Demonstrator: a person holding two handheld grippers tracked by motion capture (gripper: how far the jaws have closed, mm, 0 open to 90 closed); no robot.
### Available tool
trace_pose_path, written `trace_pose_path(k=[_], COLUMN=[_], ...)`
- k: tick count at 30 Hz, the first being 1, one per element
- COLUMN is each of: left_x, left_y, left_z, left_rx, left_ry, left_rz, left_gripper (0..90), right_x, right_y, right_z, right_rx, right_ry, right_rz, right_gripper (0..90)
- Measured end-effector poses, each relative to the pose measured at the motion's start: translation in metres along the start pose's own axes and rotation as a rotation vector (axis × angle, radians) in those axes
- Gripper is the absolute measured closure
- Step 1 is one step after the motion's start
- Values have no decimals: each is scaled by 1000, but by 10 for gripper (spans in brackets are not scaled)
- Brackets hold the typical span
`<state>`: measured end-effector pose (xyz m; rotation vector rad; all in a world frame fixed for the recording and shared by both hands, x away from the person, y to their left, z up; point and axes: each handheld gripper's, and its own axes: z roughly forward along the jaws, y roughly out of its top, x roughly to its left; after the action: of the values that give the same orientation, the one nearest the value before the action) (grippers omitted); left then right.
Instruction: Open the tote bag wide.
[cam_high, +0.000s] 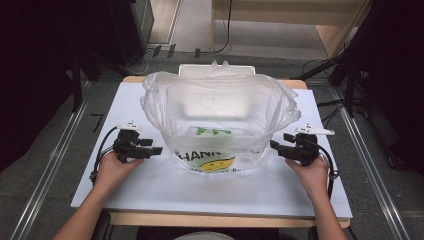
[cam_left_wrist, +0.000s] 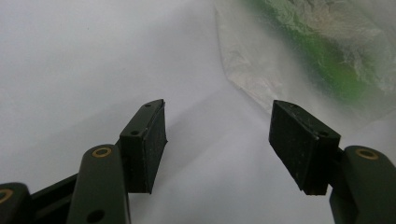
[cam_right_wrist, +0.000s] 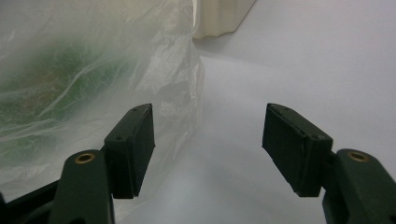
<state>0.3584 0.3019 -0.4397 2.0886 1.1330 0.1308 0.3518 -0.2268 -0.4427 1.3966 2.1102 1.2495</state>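
Observation:
A translucent white plastic bag (cam_high: 218, 107) stands open on the white table (cam_high: 150, 185), with yellow print and black letters on its front and a green-and-white item (cam_high: 214, 132) inside. My left gripper (cam_high: 156, 150) rests on the table just left of the bag's base, jaws open and empty. At the bag's right side my right gripper (cam_high: 274, 145) is also open, holding nothing. In the left gripper view the bag (cam_left_wrist: 308, 51) lies ahead to the right of the left gripper (cam_left_wrist: 217, 140). In the right gripper view the bag (cam_right_wrist: 88, 74) spreads left of the right gripper (cam_right_wrist: 208, 149).
A white box-like object (cam_high: 216, 69) stands behind the bag at the table's far edge, its corner (cam_right_wrist: 222, 16) seen in the right gripper view. Dark stands and cables flank the table on the floor. Metal rails run along both sides.

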Motion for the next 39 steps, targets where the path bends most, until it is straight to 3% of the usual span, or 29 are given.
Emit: trace_pose_path(k=[7,20,32,34,39], left_x=[-1,-2,-3,-4,-6], left_y=[-1,-1,1,4,15], left_z=[-2,2,3,2,-1], left_rx=[-13,6,-1,3,-5], left_ry=[-4,-20,-13,-28,-31], left_rz=[10,4,4,-1,10], left_gripper=[382,378,403,423,463], right_x=[1,1,-2,-2,0], right_y=[0,1,2,4,15], right_z=[2,1,2,1,-7], right_rx=[12,2,17,28,11], right_ry=[-13,-4,36,60,65], right_rz=[-26,-13,1,10,-9], right_gripper=[360,369,399,402,423])
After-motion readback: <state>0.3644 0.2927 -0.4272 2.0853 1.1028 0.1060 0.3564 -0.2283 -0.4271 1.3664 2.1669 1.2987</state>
